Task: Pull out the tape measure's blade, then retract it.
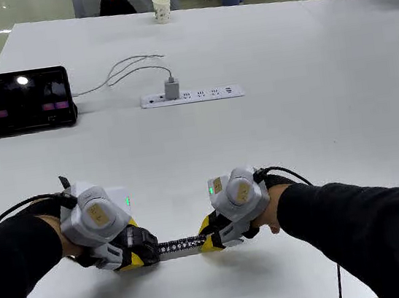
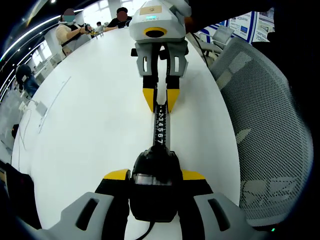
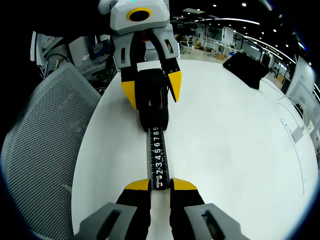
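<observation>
Head view: left hand-held gripper clamps tape measure case, half hidden; right hand-held gripper pinches blade tip.

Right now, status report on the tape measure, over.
Left gripper shut on tape measure case. Right gripper shut on blade tip. Blade out a short way. Power strip far off.

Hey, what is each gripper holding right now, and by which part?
The left gripper clamps the tape measure by the sides of its black case. The right gripper pinches the blade at its tip end.
</observation>
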